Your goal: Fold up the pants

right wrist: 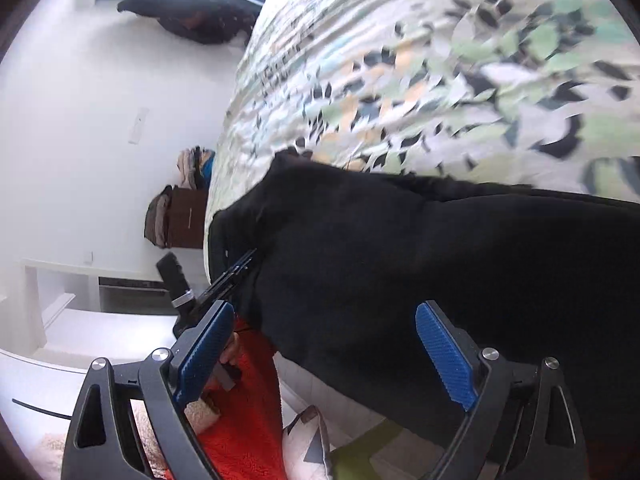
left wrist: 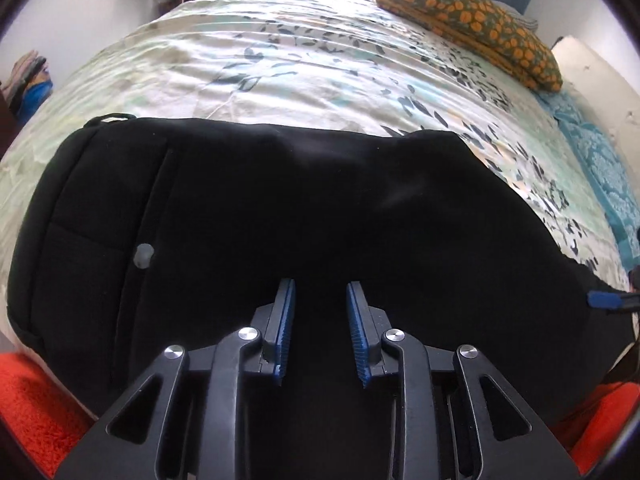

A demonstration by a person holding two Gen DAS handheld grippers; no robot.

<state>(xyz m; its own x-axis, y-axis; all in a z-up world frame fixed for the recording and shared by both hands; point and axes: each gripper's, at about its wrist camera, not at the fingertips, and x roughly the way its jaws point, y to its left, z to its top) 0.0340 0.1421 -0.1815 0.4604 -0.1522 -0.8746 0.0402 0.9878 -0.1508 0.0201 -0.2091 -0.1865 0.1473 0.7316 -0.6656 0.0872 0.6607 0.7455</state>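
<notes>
Pants (left wrist: 280, 208): black, soft, limp cloth, lying across the near edge of the bed (left wrist: 304, 60) on a leaf-print cover, already looking folded into a broad slab. I am judging them light and floppy, likely to sag unless pinched at a hem or folded edge. Left gripper (left wrist: 320, 292): I am hovering it over the cloth, fingers narrowly parted, nothing between them. Right gripper (right wrist: 326, 320): I am keeping its fingers wide, empty, beside the slab's edge, my best pinch point.
</notes>
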